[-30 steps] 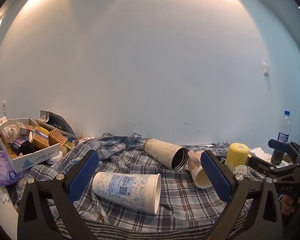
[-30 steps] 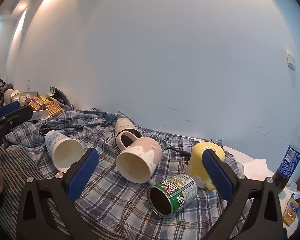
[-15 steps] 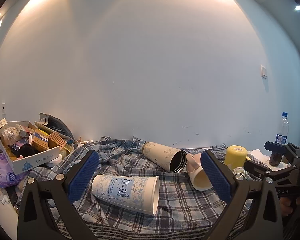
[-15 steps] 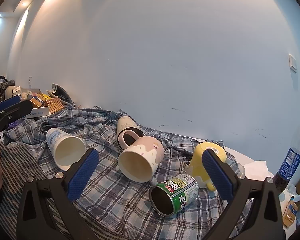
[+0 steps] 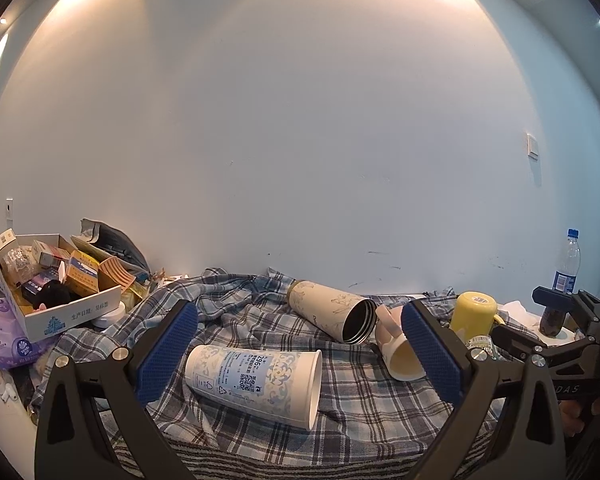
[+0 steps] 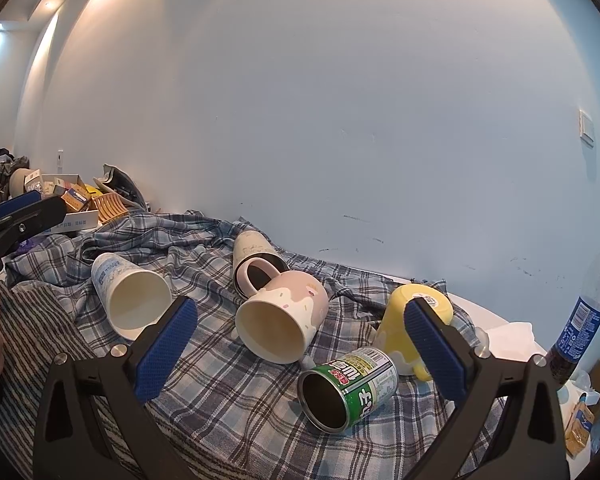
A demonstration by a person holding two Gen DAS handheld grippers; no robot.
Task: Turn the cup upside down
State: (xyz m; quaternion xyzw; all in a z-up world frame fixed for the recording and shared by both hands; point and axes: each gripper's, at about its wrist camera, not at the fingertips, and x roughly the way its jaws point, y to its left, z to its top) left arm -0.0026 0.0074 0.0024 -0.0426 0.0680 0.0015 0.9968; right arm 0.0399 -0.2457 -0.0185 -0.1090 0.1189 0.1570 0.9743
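A white paper cup with blue print lies on its side on the plaid cloth, mouth to the right; my open, empty left gripper frames it from just in front. It also shows in the right wrist view. A pink mug lies on its side, mouth toward my open, empty right gripper. A beige tumbler lies on its side behind. A yellow mug stands upside down. A green can lies on its side.
A cardboard box full of small packs stands at the left beside a purple tissue pack. A water bottle stands at the right on a white surface. The wall rises close behind the cloth.
Both grippers have drifted slightly; the view has tilted up a little, so the cups sit a bit lower in frame. Nothing was taken hold of or moved on the cloth.
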